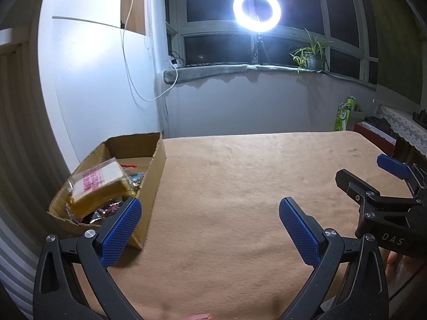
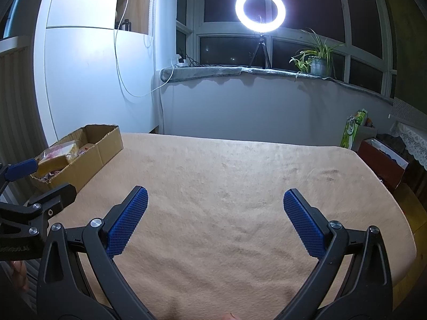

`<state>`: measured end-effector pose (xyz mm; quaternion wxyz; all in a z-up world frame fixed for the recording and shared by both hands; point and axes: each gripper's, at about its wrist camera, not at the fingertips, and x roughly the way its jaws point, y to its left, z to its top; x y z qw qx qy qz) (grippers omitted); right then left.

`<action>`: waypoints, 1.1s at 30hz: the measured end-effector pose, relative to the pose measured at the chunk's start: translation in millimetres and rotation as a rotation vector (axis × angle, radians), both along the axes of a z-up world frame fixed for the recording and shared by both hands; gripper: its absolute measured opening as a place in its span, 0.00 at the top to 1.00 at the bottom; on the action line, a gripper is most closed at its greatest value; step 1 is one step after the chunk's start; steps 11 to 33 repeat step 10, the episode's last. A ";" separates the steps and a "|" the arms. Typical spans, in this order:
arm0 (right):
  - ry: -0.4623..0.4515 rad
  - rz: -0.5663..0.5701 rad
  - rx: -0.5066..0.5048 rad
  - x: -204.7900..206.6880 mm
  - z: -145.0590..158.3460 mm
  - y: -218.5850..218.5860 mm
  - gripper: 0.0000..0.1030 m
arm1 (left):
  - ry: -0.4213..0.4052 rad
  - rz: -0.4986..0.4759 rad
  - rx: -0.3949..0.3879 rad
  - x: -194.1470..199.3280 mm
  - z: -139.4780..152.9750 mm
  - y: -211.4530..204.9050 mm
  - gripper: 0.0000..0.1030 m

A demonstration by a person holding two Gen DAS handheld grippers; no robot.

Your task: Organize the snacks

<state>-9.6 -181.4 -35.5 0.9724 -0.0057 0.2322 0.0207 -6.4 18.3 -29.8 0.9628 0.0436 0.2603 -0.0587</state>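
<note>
A shallow cardboard box (image 1: 154,170) sits at the table's left edge and holds several snack packs. On top lies a clear-wrapped yellow cake slice (image 1: 98,189) with a pink label. My left gripper (image 1: 210,208) is open over the tan tablecloth, its left fingertip just in front of the box's near corner, nothing between the pads. The right gripper (image 2: 214,200) is open too, over the bare middle of the cloth. In the right wrist view the box (image 2: 106,144) is far left, with the cake slice (image 2: 58,157) inside it. Each gripper shows at the edge of the other's view.
The tan cloth (image 1: 253,181) covers the table as far as its rounded right edge. A lit ring light (image 1: 256,9) on a tripod and a potted plant (image 1: 311,50) stand on the windowsill. A green carton (image 2: 353,129) and a red box (image 2: 381,162) sit beyond the table's right side.
</note>
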 end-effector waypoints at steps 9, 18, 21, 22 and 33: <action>0.005 0.002 0.000 0.5 -1.8 -1.9 0.00 | -0.023 0.004 -0.001 -5.4 -2.2 -1.9 0.01; 0.005 0.003 0.000 0.5 -2.0 -2.2 0.00 | -0.024 0.002 0.003 -5.7 -2.1 -3.4 0.01; 0.005 0.003 0.000 0.5 -2.0 -2.2 0.00 | -0.024 0.002 0.003 -5.7 -2.1 -3.4 0.01; 0.005 0.003 0.000 0.5 -2.0 -2.2 0.00 | -0.024 0.002 0.003 -5.7 -2.1 -3.4 0.01; 0.005 0.003 0.000 0.5 -2.0 -2.2 0.00 | -0.024 0.002 0.003 -5.7 -2.1 -3.4 0.01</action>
